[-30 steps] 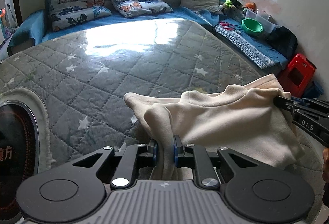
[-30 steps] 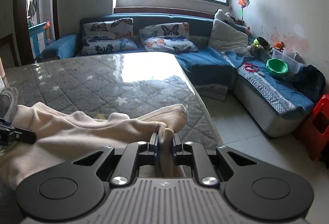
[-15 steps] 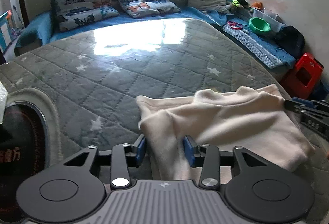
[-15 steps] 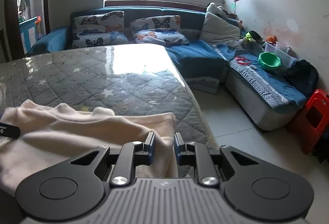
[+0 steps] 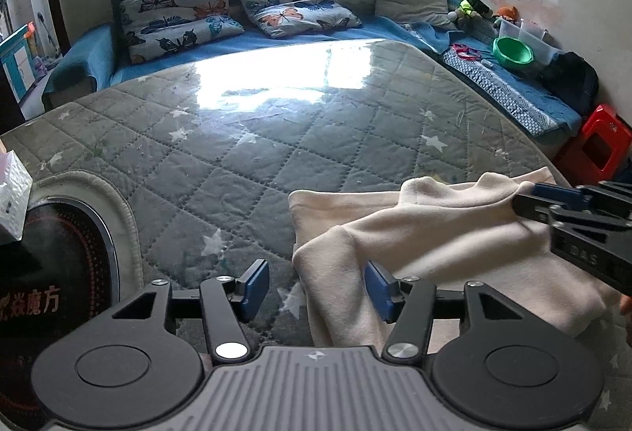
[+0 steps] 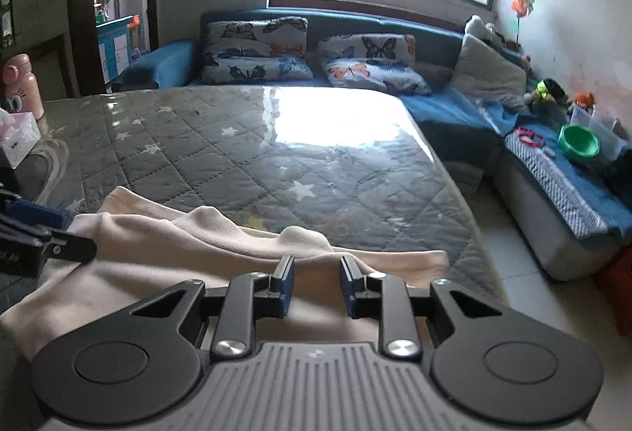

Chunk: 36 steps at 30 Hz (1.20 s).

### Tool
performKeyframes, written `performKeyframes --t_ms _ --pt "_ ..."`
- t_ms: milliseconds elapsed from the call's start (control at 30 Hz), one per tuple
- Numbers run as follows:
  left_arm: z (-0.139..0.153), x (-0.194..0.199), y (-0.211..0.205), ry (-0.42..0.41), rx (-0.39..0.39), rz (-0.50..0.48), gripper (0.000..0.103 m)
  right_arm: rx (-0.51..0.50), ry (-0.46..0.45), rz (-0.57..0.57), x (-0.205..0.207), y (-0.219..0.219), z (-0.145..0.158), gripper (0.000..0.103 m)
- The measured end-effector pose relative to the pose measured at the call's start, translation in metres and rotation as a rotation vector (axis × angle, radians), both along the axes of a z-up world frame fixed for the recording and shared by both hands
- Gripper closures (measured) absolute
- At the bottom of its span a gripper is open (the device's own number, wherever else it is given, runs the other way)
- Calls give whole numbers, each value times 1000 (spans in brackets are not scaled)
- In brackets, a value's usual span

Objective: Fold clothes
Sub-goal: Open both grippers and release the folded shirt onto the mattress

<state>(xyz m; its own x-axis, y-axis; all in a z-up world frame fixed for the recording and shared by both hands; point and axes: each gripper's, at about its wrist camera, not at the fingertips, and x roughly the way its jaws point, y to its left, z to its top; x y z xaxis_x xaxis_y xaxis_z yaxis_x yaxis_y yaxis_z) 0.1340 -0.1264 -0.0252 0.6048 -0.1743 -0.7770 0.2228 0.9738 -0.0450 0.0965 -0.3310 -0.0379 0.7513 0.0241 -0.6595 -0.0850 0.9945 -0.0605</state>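
Observation:
A cream fleece garment (image 5: 446, 245) lies folded on the near right part of the grey quilted mattress (image 5: 276, 138). My left gripper (image 5: 316, 288) is open, its blue pads on either side of the garment's near left fold, not pinching it. My right gripper (image 6: 316, 285) is open just above the garment (image 6: 166, 265) near its right edge. The right gripper also shows at the right edge of the left wrist view (image 5: 576, 209), over the garment's far right corner. The left gripper shows at the left edge of the right wrist view (image 6: 35, 233).
A round black device with a pale rim (image 5: 59, 245) and a white tissue box (image 5: 12, 190) sit at the mattress's left. A blue sofa with butterfly pillows (image 5: 177, 16) runs behind. A green bowl (image 5: 513, 53) and a red stool (image 5: 596, 146) are on the right.
Both grippers have opened and let go of the garment. It has dropped flat onto the mattress, and both grippers have pulled back slightly.

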Motion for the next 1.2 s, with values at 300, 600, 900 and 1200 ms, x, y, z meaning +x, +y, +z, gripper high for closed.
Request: performKeyframes --t_ms 300,600,900,1200 --pt "-1 -4 0 -13 17 0 37 -28 1 -36 9 -1 -11 64" --pt "1 -8 2 -16 29 5 31 -37 -15 63 5 23 -5 55" --pt "2 -15 5 -16 39 11 26 -9 -11 50 6 25 -4 52" --pt "7 -38 5 -29 37 -1 20 -30 -24 83 -55 28 8 47"
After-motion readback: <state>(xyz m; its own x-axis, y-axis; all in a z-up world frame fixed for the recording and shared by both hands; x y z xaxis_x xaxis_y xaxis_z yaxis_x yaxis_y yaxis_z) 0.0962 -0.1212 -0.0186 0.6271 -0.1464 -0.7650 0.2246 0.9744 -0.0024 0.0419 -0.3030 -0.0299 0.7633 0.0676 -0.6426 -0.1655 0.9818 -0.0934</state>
